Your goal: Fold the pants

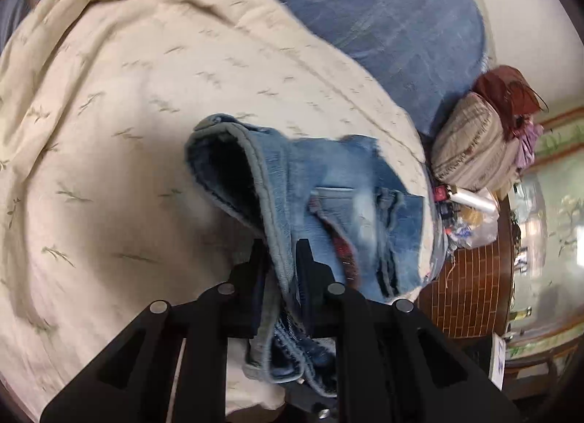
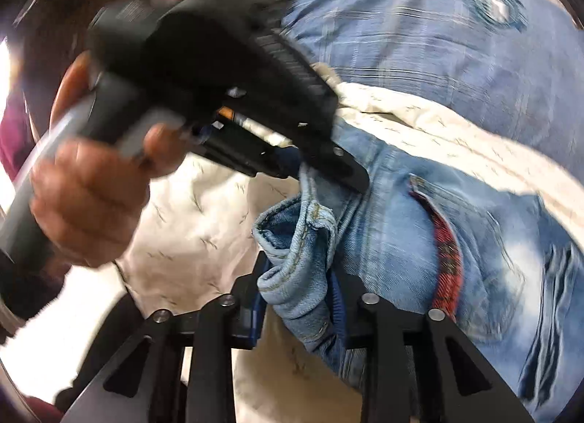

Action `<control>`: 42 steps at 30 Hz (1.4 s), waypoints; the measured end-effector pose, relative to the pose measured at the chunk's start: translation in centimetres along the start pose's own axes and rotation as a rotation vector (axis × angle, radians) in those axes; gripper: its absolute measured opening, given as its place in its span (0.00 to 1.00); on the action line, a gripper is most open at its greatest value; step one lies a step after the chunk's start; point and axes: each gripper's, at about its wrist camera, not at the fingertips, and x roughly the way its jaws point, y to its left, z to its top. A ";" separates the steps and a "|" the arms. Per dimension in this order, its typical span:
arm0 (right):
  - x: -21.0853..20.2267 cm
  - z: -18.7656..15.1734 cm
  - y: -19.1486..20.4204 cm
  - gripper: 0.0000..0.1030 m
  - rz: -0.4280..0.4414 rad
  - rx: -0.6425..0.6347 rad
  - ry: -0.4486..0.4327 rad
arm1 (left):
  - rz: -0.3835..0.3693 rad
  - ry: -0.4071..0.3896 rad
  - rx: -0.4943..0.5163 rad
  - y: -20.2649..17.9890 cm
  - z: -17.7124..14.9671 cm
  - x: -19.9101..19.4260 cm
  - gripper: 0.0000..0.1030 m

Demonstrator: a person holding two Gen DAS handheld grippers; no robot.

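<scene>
Cream bedspread (image 1: 109, 131) around jeans (image 1: 328, 185), both grippers' fingers (image 1: 304, 258) clamping waistband edge (image 2: 306, 240).

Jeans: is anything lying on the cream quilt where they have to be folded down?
Nothing visible. Both grippers, left and right, are shut on the jeans, and the quilt beneath is bare. The clutter sits off the bed's edge.

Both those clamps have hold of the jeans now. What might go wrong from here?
The left gripper pinches only a thin edge of the jeans, so that edge could slip out. The right gripper holds a thick bunched wad, which may fold crooked. The cream quilt lies loose underneath and could get dragged along.
</scene>
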 end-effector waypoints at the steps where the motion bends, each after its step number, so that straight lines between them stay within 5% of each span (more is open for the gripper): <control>1: -1.3 -0.1 -0.8 0.27 0.018 0.040 -0.021 | -0.003 -0.005 0.021 -1.2 -0.2 -0.3 0.13; 9: -8.5 -3.2 -7.1 0.27 0.123 0.335 -0.161 | 0.020 -0.002 0.232 -11.6 -1.2 0.7 0.27; 15: -9.9 -6.8 -12.9 0.27 0.172 0.580 -0.232 | 0.087 0.066 0.378 -17.8 -1.8 6.2 0.33; 21: -9.4 -11.6 -18.3 0.29 0.215 0.775 -0.254 | 0.112 0.212 0.411 -21.3 -1.0 13.8 0.35; 27: -8.4 -14.9 -21.3 0.28 0.362 0.916 -0.309 | 0.339 0.262 0.579 -24.4 -2.7 18.5 0.37; 32: -8.7 -15.0 -21.2 0.50 0.440 0.916 -0.342 | 0.310 0.283 0.785 -26.7 -3.6 14.8 0.38; 34: -9.2 -14.8 -20.5 0.59 0.444 0.896 -0.349 | 0.305 0.217 0.887 -27.5 -2.9 11.7 0.48; 36: -9.8 -14.6 -19.9 0.71 0.451 0.888 -0.355 | 0.316 0.142 0.975 -27.5 -1.9 9.1 0.77; 37: -10.1 -14.4 -19.7 0.72 0.453 0.885 -0.359 | 0.322 0.103 1.008 -27.1 -1.2 8.1 0.80; 42: -10.5 -12.5 -18.4 0.79 0.397 0.827 -0.341 | 0.284 0.135 0.959 -23.4 3.5 7.9 0.80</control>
